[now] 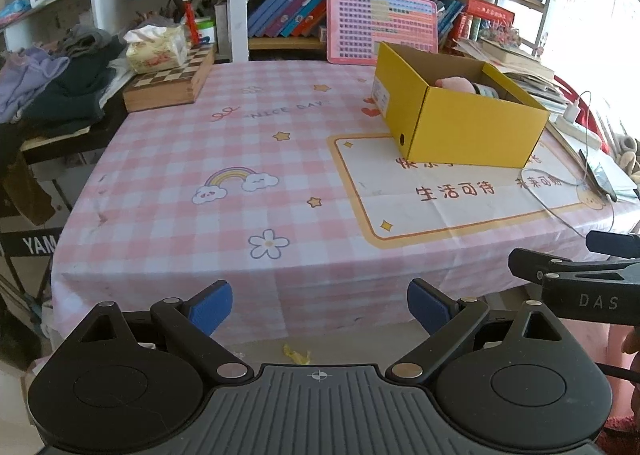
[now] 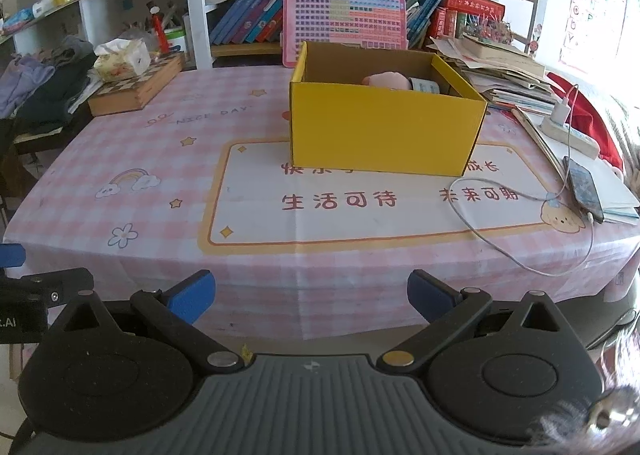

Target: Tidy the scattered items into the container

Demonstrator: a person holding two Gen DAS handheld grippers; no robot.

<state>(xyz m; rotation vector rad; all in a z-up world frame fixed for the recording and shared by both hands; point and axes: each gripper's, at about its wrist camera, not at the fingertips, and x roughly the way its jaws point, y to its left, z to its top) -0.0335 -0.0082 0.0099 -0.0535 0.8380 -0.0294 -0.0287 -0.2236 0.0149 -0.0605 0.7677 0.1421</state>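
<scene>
Both claws, left claw (image 1: 320,307) & right claw (image 2: 311,299), wide open, empty; yellow cardboard box (image 2: 384,135) holds items w/ desk (image 2: 180,159) bare nearby, so scan edges before retracting.

The left black claw with blue finger pads (image 1: 320,309) is spread wide, gripping nothing. The right black claw with blue finger pads (image 2: 311,301) is likewise spread and bare. Both sit level, side by side.

Bright daylight from the right, blown-out right edge, fisheye bending at edges, sharp centre
</scene>
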